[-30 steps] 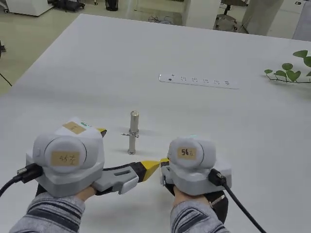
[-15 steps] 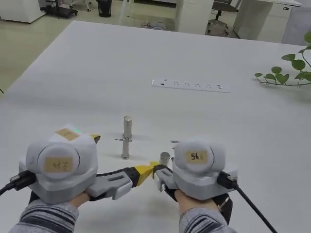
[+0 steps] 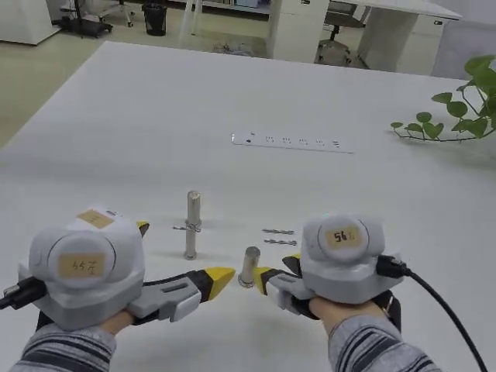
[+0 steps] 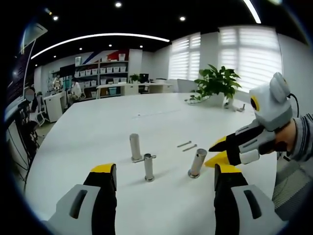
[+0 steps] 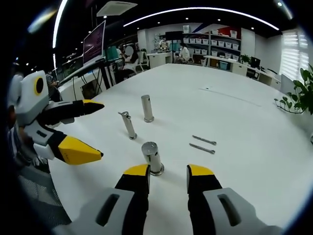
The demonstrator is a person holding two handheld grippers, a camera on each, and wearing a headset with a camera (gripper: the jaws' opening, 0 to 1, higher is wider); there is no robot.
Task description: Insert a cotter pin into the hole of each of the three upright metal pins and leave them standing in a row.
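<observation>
Right tool (image 5: 167, 172) has drawn back from shiny cylindrical metal pin (image 5: 152, 155).

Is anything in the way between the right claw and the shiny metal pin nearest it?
Nothing visible is. The right claw faces the upright silver metal pin directly, jaws open, with only white table surface between them.

Plant (image 3: 480, 74) cut off; cotter pins (image 3: 277, 232) barely resolved.
</observation>
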